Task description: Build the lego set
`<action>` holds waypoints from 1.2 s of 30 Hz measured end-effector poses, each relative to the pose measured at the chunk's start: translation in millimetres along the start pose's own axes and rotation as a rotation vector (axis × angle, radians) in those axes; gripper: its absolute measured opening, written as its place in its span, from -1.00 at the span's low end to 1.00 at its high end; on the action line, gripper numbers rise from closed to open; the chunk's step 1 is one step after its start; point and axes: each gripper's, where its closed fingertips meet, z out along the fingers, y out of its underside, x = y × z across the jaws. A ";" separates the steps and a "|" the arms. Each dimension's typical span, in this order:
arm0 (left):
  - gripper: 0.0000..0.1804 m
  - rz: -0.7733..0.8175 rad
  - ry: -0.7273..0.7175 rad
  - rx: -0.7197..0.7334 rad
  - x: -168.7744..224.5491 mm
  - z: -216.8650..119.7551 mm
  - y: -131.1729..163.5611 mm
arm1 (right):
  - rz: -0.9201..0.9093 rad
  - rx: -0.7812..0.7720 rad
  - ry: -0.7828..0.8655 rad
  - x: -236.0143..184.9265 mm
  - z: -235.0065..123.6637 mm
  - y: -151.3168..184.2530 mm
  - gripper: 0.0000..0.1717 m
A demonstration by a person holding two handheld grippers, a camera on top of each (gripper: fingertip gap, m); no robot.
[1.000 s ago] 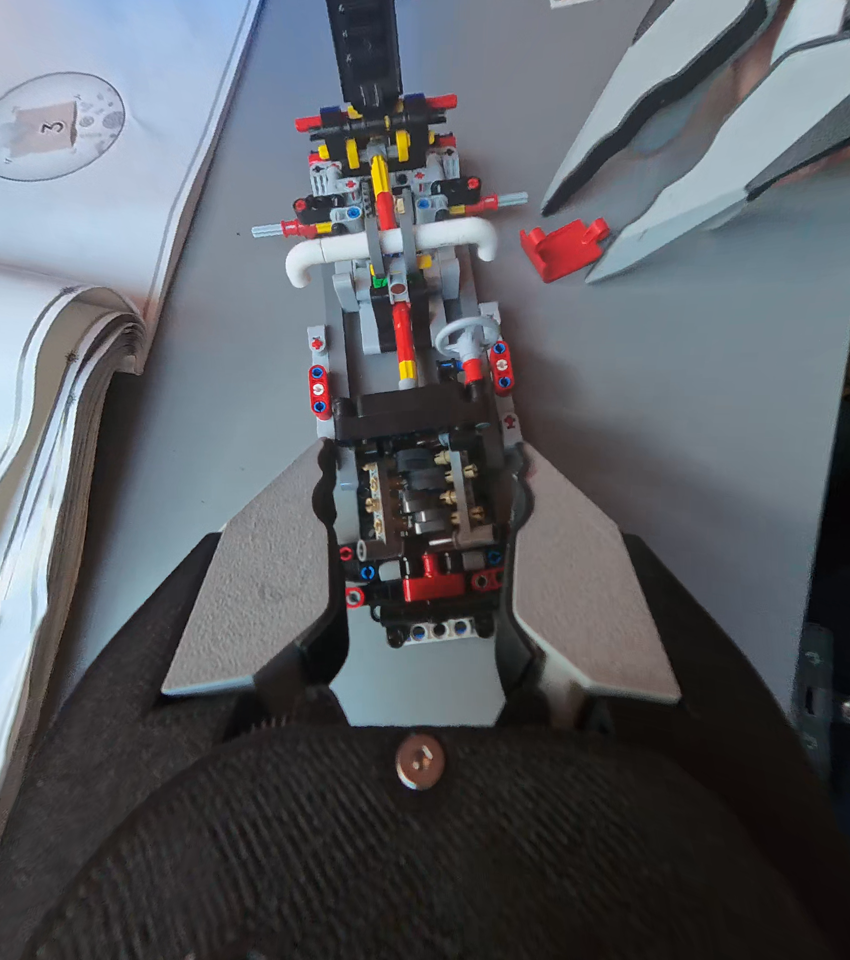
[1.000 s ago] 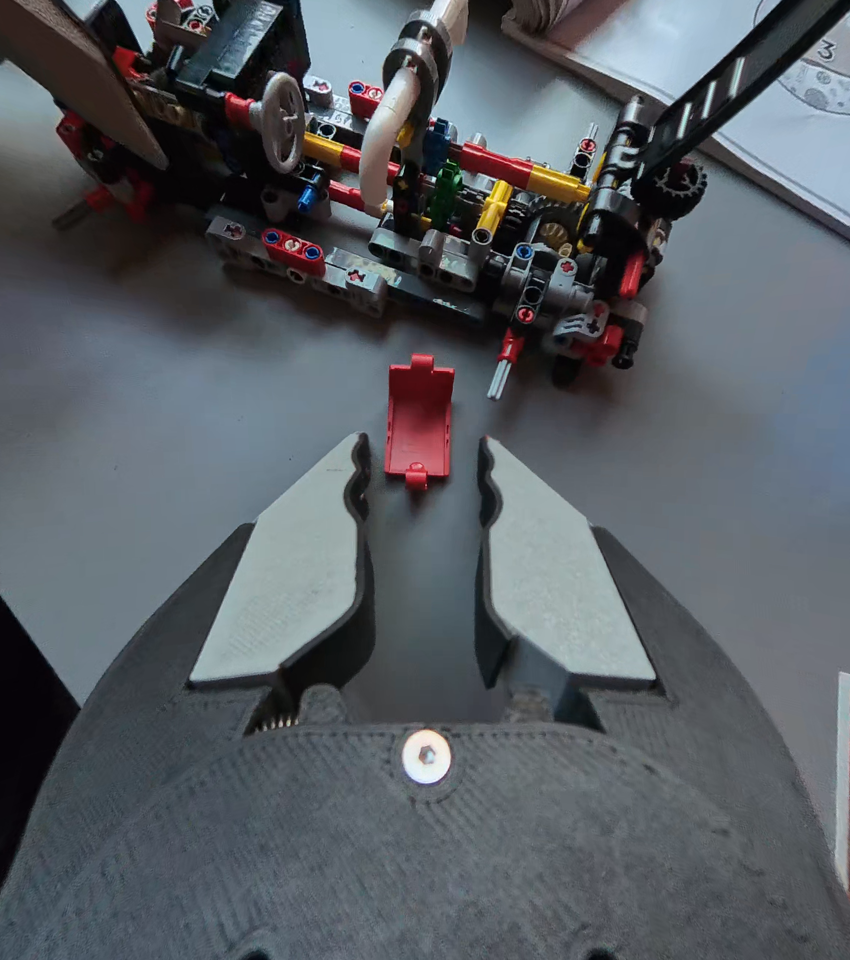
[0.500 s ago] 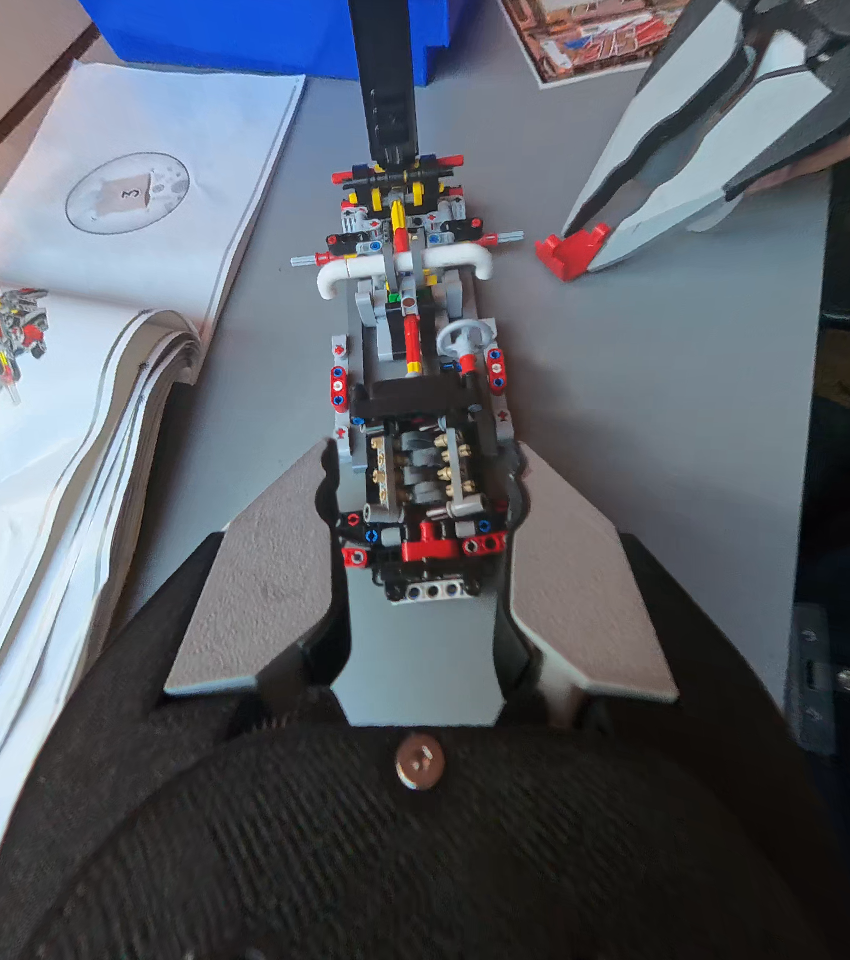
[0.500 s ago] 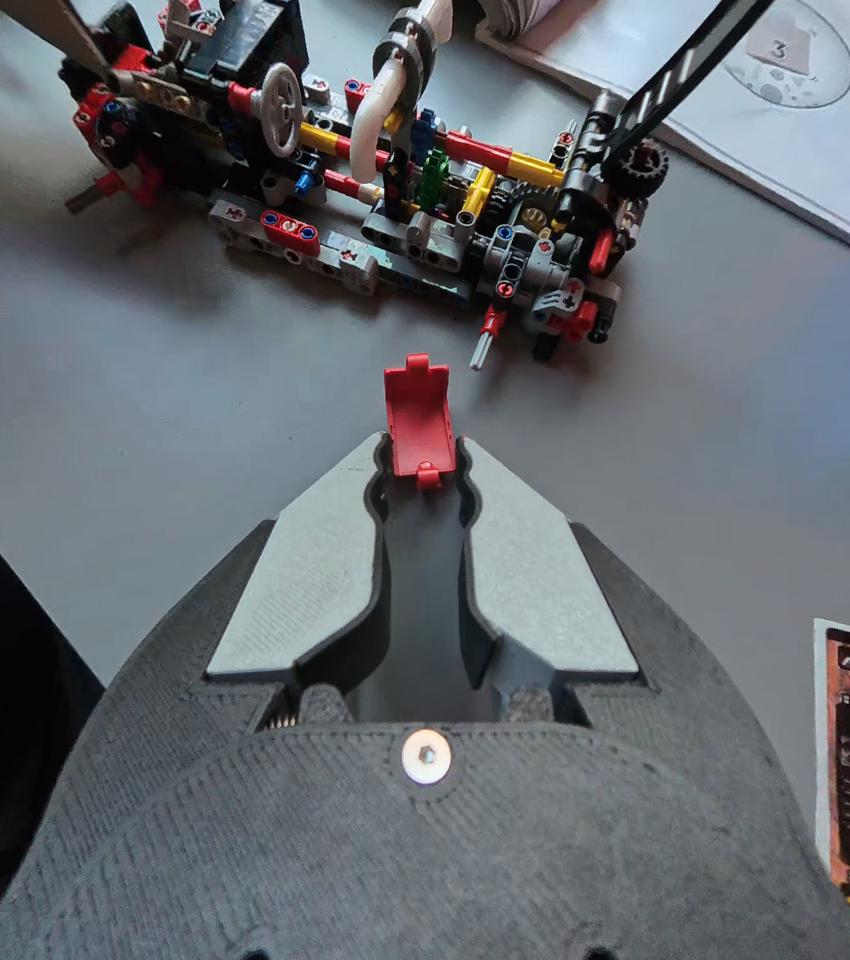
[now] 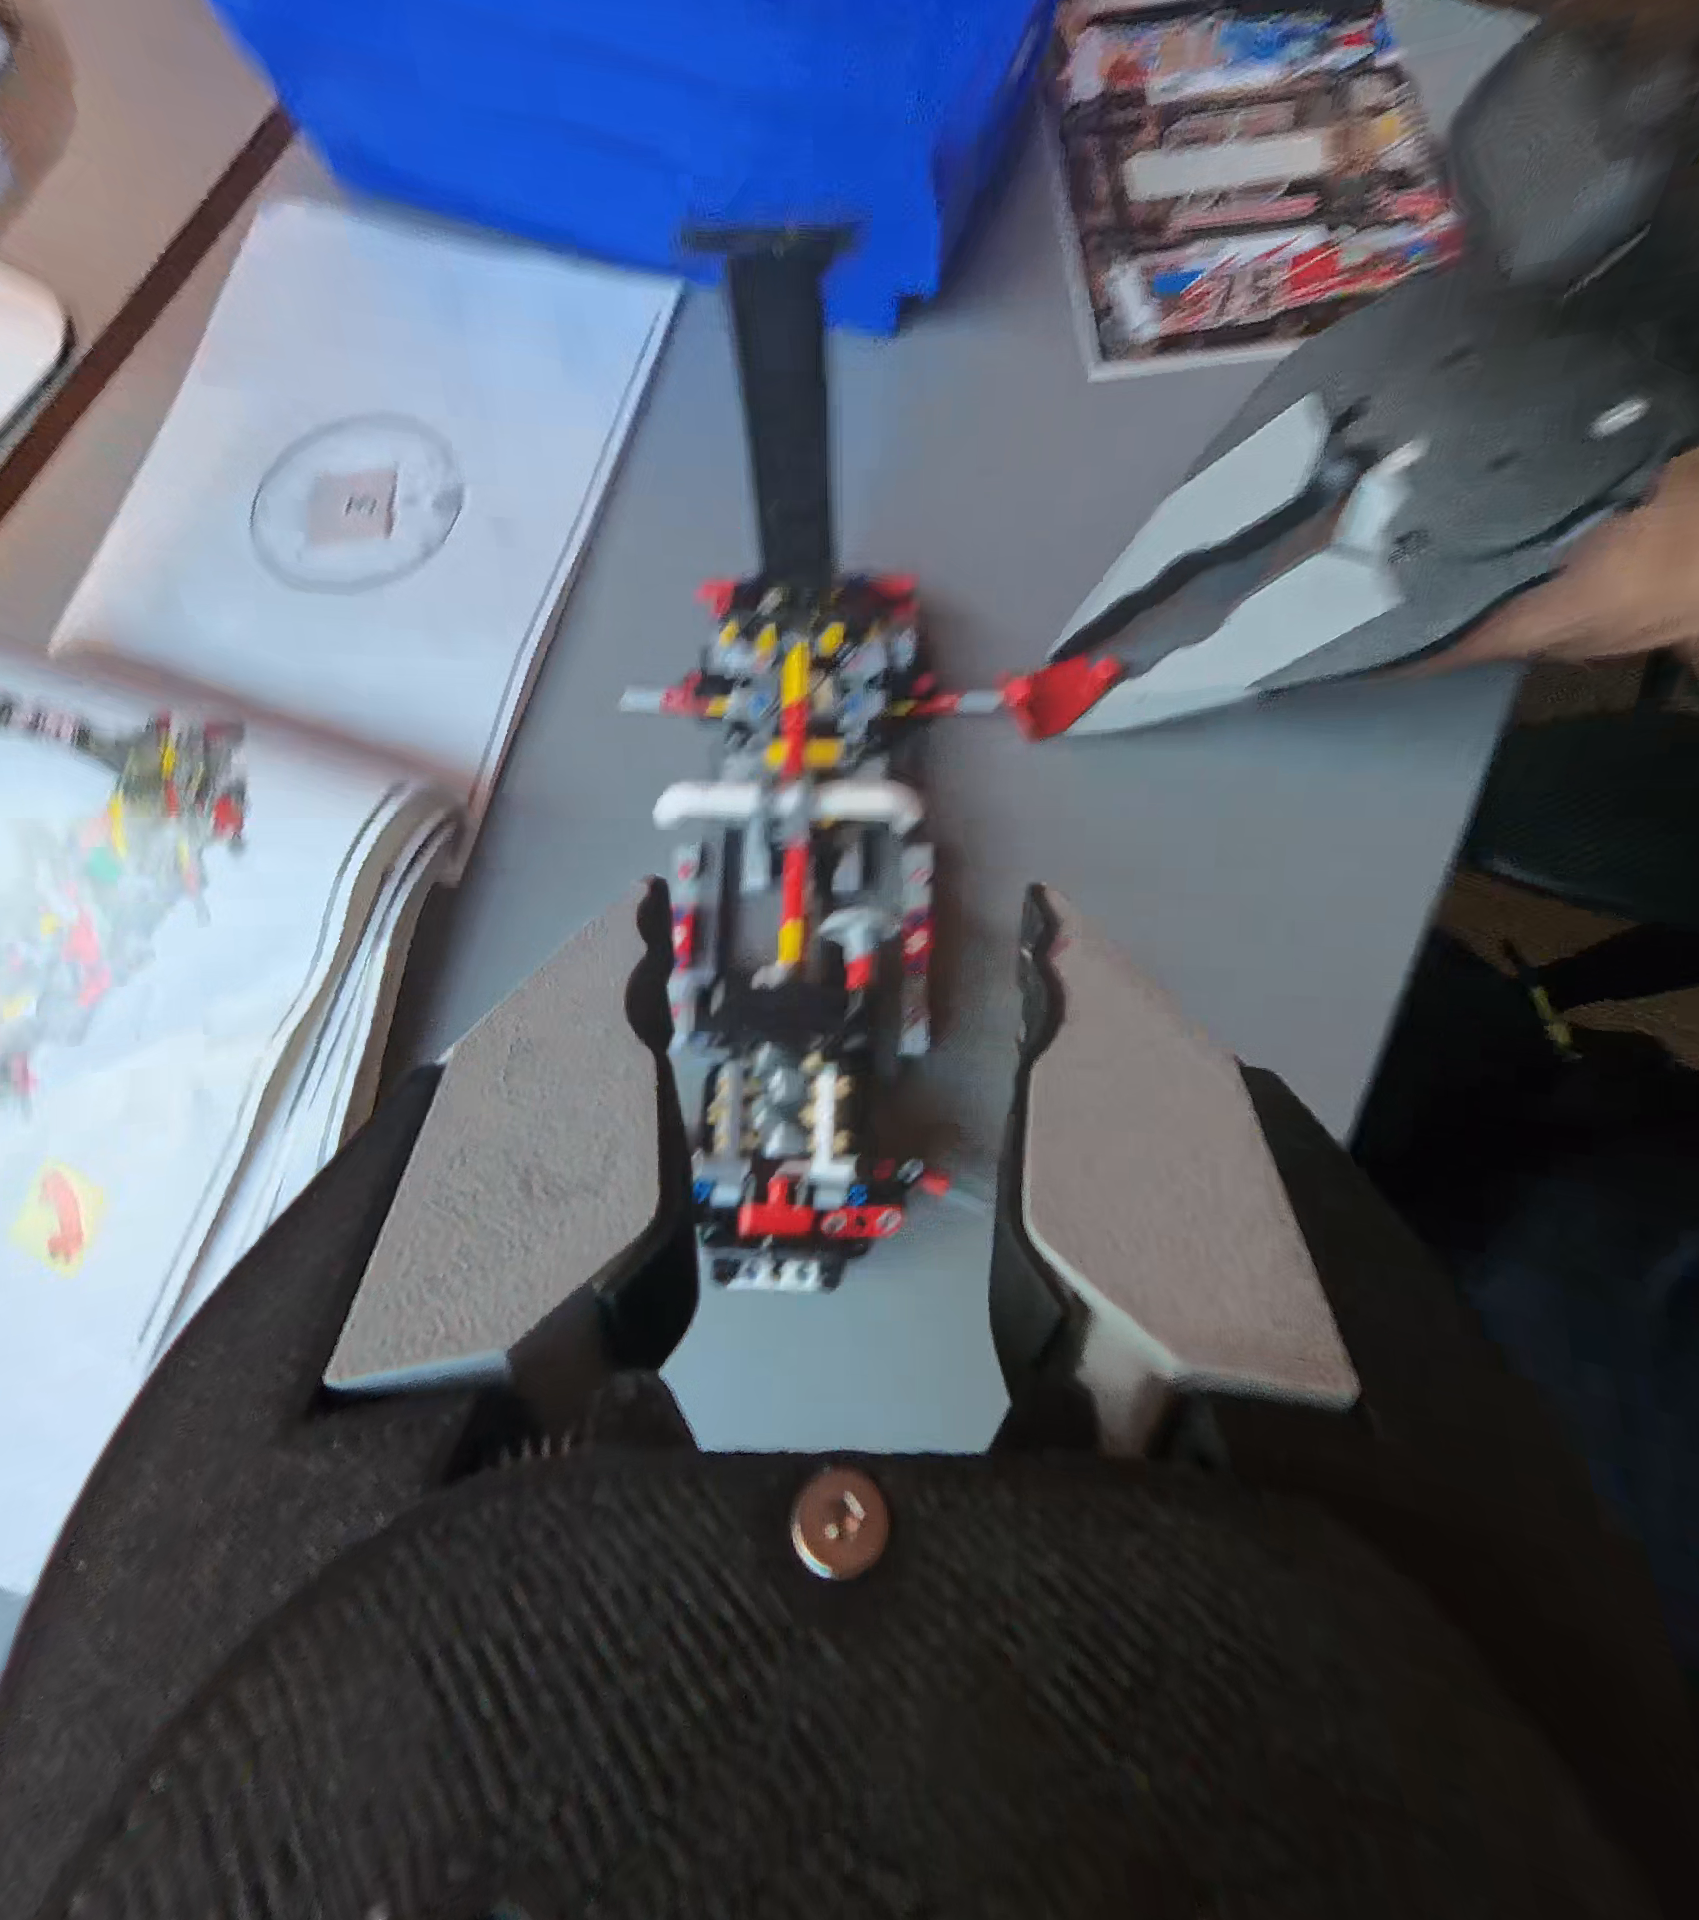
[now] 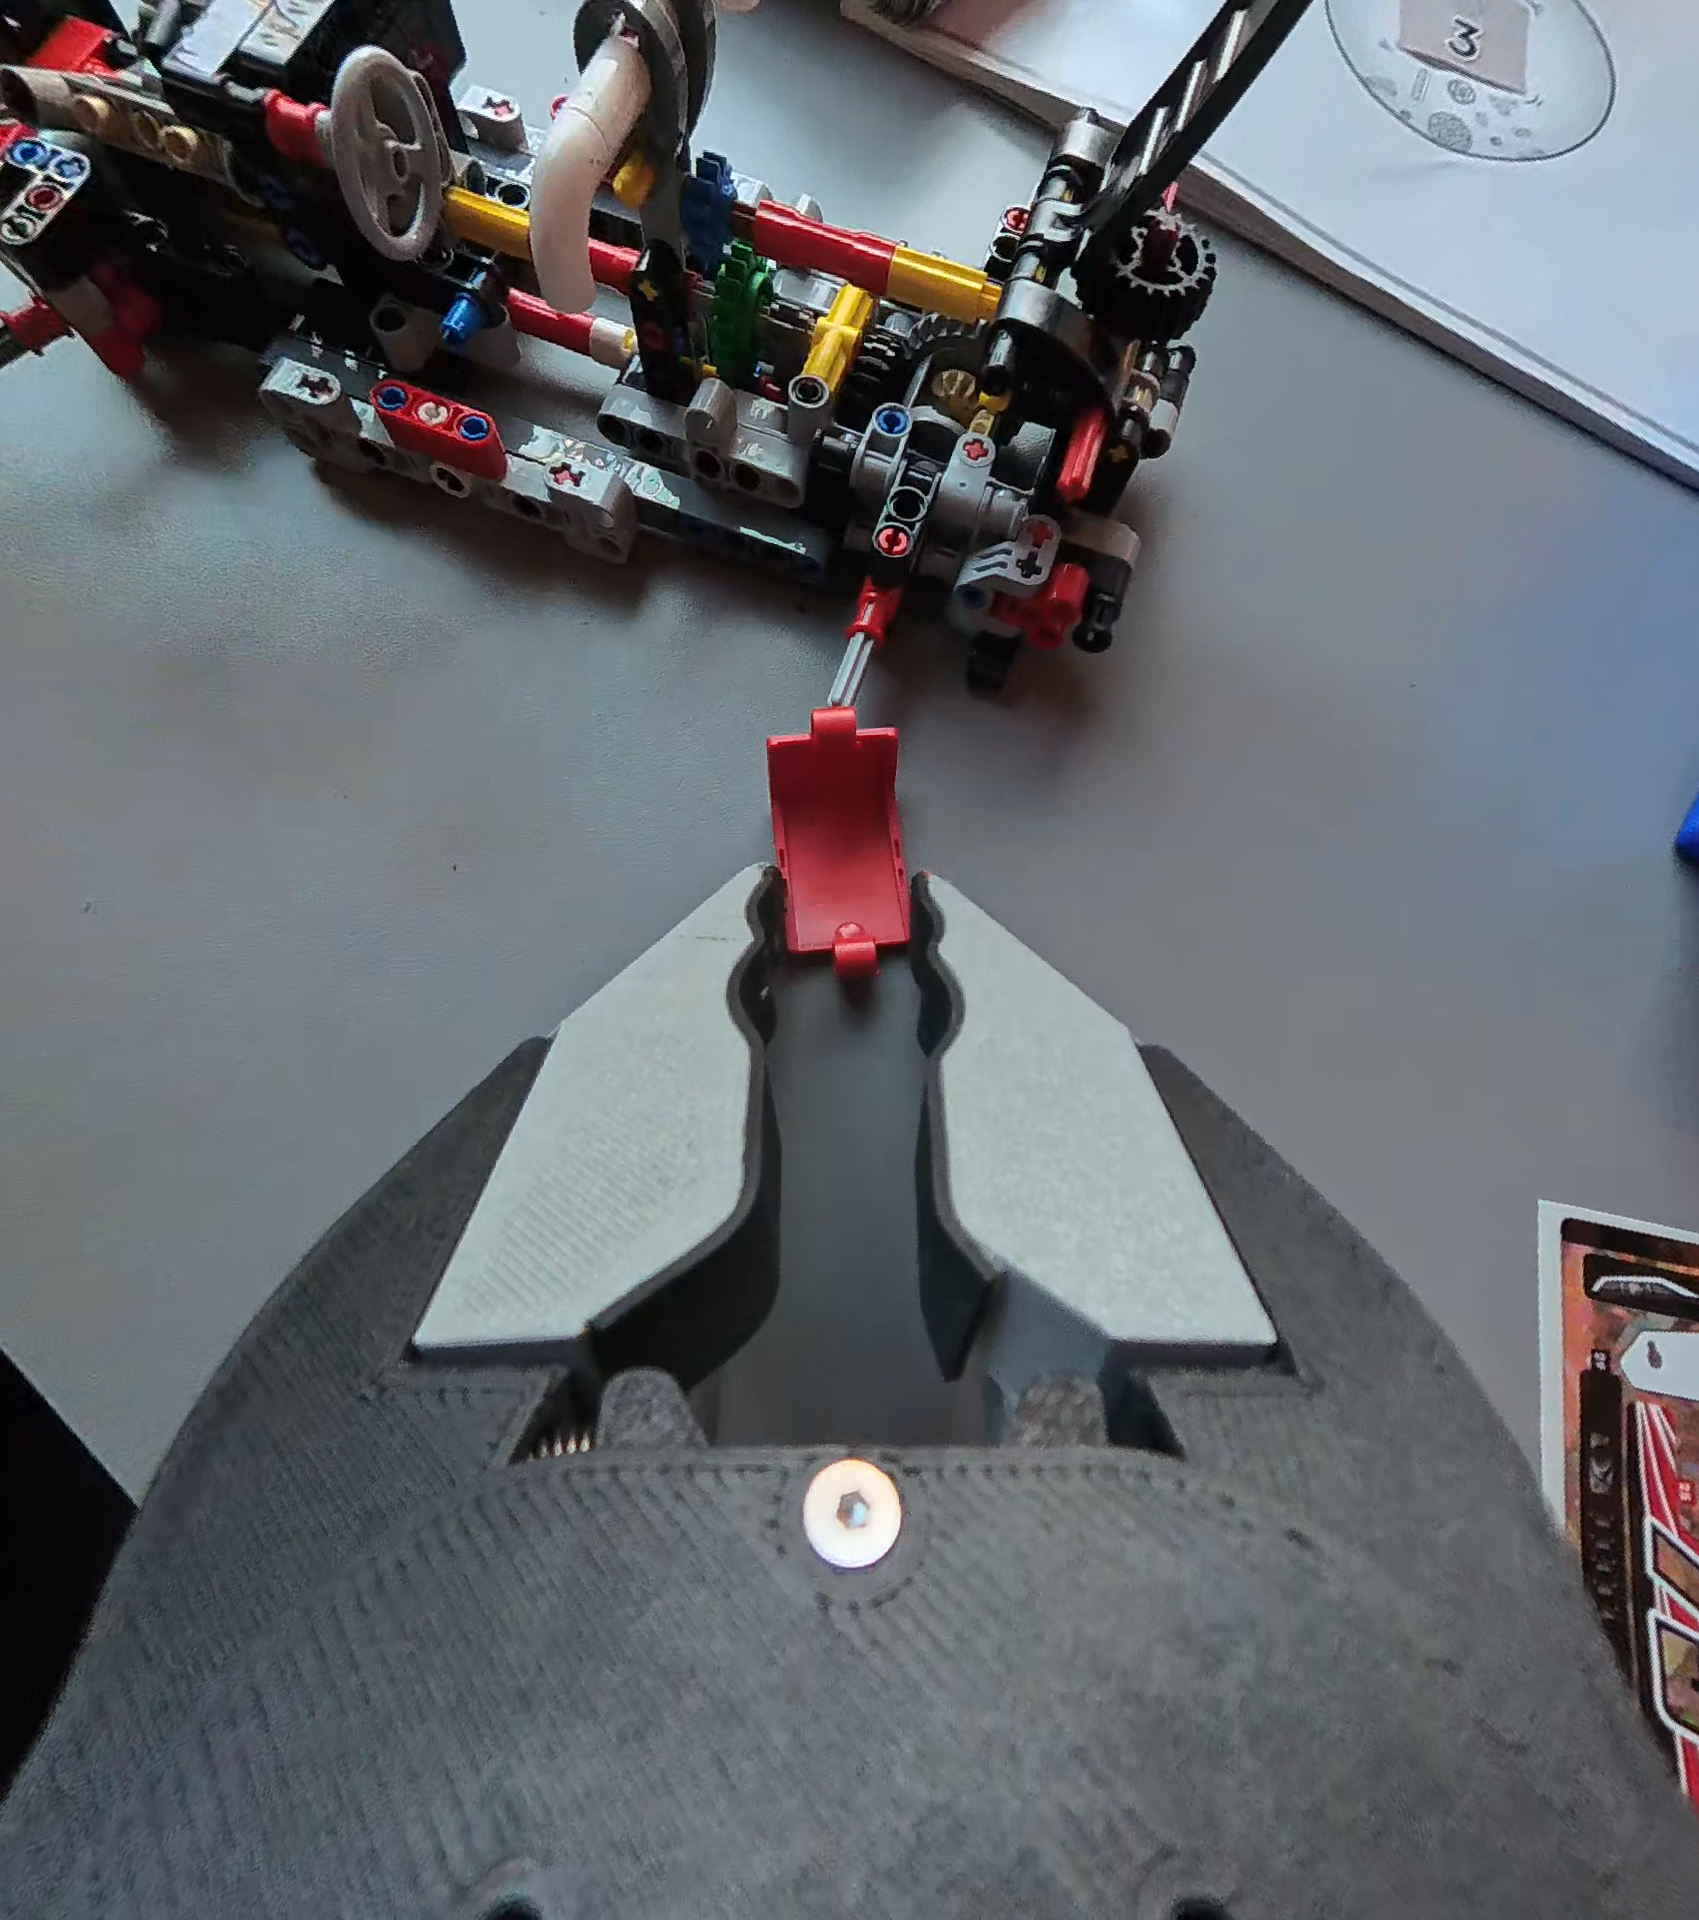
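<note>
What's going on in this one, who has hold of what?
A person works two handheld grippers over a grey table. The right gripper is shut on a small red panel piece, its far end next to a grey axle on the brick-built chassis. The left gripper is open, straddling the chassis's near end without gripping it.

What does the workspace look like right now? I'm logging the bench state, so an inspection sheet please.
Surface: grey table, with an edge at the right in the left wrist view.
Job's things: brick-built chassis model lying on the table; small red panel piece just short of its grey axle tip.
Clutter: open instruction booklet, blue bin, sticker sheet.
Grippers: left hand-held gripper open, its fingers either side of the model's near end, with a gap at the right; right hand-held gripper closed on the red panel piece.
Cables: nothing seen.
Surroundings: a person's hand on the right hand-held gripper.
</note>
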 end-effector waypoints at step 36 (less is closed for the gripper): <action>-0.53 -0.228 0.134 -0.007 19.3 47.4 28.5 | 0.009 0.171 -0.111 15.5 -27.1 -17.7 -0.75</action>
